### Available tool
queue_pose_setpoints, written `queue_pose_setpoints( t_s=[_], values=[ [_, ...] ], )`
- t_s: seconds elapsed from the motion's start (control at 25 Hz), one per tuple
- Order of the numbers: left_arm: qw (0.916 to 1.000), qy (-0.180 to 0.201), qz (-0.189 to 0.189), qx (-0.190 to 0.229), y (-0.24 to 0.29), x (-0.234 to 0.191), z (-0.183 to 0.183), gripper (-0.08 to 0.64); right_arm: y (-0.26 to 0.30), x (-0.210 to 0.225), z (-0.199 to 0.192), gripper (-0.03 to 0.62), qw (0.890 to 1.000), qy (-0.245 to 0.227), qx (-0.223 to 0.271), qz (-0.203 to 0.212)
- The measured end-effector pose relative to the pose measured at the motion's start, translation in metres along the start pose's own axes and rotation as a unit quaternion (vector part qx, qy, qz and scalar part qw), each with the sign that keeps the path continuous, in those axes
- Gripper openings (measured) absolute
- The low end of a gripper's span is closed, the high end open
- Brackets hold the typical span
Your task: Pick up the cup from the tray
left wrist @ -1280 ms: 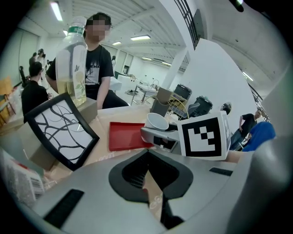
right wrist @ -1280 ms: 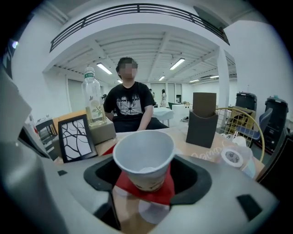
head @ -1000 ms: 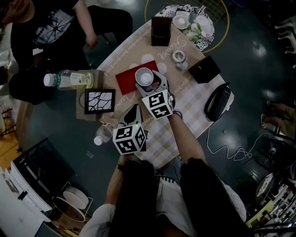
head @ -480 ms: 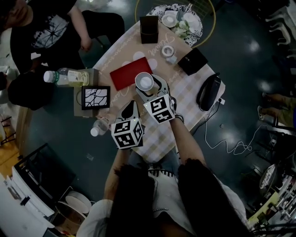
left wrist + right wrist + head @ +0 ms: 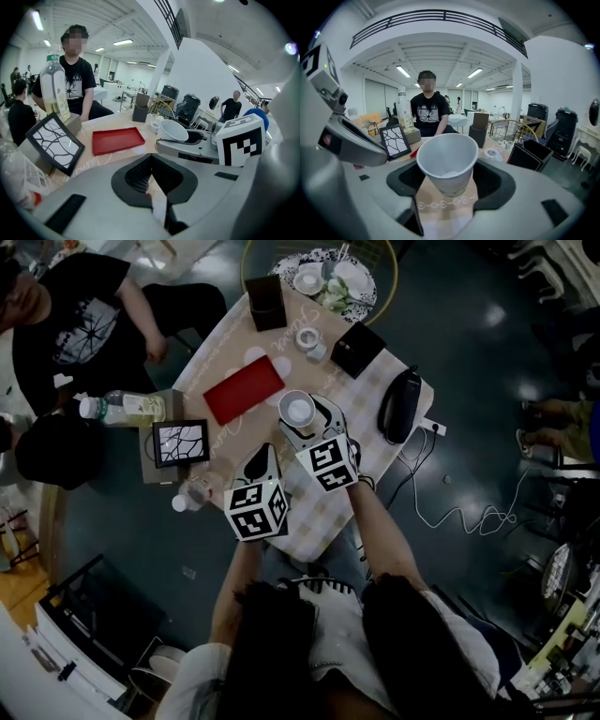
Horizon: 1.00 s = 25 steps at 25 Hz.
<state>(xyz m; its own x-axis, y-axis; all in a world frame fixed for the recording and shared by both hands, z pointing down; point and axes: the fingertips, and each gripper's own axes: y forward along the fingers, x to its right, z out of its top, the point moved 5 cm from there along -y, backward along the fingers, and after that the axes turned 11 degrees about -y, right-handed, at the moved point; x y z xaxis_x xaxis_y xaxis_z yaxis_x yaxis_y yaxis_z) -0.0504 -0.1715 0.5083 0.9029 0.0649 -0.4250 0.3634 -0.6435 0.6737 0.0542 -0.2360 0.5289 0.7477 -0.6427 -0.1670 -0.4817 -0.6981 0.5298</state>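
1. Over the middle of the surface (image 5: 314, 512), the right hand-held gripper (image 5: 302, 420) is clamped on a white cup (image 5: 446, 157), with one jaw against each side of it.
2. The cup stands upright, mouth up, and looks empty.
3. It is off the red tray (image 5: 243, 390), held just past the tray's near right corner as the head view shows it.
4. The tray lies flat with nothing on it.
5. The left hand-held gripper (image 5: 266, 454) hangs just beside the right one, nearer the person. Its jaws are drawn together with nothing between them.
6. Left of the tray stand a framed picture (image 5: 180, 442) and a bottle (image 5: 122, 409).
7. A black bag (image 5: 400, 406) lies at the surface's right edge.
8. A seated person (image 5: 75, 320) in a black shirt is at the far left side.
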Motion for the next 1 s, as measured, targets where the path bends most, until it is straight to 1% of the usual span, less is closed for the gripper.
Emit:
queue_pose_setpoints(
  t_s=[0.16,0.44,0.64,1.0],
  values=[
    [0.9999,0.011,-0.01,-0.002,-0.004,0.01,-0.006,0.006,-0.016,0.004,-0.012,0.322,1.0,0.007,-0.004,-0.015],
    [0.9995,0.024,-0.017,-0.012,-0.002,0.023,-0.022,0.006,-0.037,0.005,-0.046,0.321,0.999,0.029,-0.018,-0.028],
    [0.9989,0.036,-0.018,-0.023,0.001,0.032,-0.035,0.006,-0.048,0.004,-0.068,0.321,0.998,0.045,-0.026,-0.031],
    [0.9984,0.042,-0.022,-0.031,0.009,0.044,-0.044,0.006,-0.054,0.002,-0.095,0.321,0.997,0.058,-0.04,-0.03]
  ],
)
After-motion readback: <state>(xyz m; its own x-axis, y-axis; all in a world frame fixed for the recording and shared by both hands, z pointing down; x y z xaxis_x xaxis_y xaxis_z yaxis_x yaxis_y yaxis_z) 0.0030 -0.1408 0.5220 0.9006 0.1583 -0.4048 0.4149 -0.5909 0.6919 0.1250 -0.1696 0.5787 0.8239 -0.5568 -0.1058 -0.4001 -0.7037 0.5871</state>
